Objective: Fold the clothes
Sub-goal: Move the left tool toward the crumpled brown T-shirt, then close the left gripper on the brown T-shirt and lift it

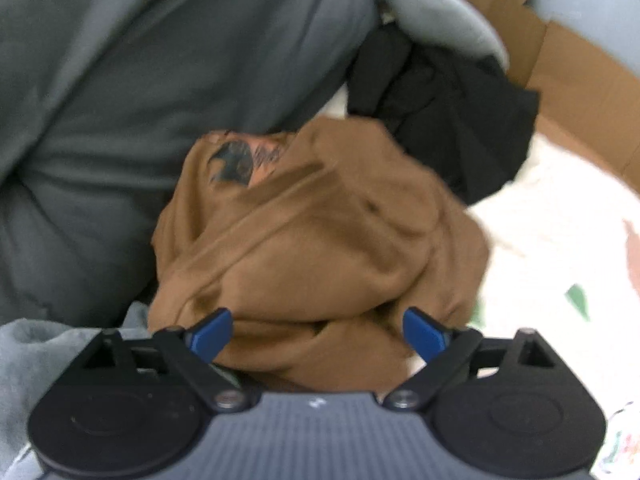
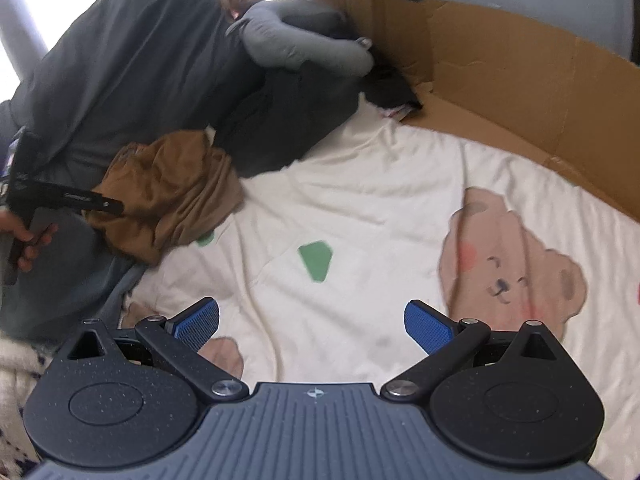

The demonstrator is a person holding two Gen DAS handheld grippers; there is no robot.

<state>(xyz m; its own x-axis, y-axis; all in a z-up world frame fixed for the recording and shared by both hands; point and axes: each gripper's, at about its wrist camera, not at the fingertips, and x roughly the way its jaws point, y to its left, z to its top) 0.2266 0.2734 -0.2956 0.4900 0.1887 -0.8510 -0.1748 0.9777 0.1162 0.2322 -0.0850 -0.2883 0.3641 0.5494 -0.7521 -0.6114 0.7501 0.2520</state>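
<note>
My L tongs [image 1: 316, 332] wide over brown top [image 1: 320, 232] (crumpled); R tongs [image 2: 312, 324] wide over sheet [image 2: 360, 200], nothing gripped.

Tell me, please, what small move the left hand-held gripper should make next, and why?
Probably lower the left hand-held gripper a little and close it on the near edge of the brown garment. Its jaws stand open with that crumpled cloth right in front of them, not pinched. The right hand-held gripper is open over the bare sheet, so the garment is not yet held.
</note>
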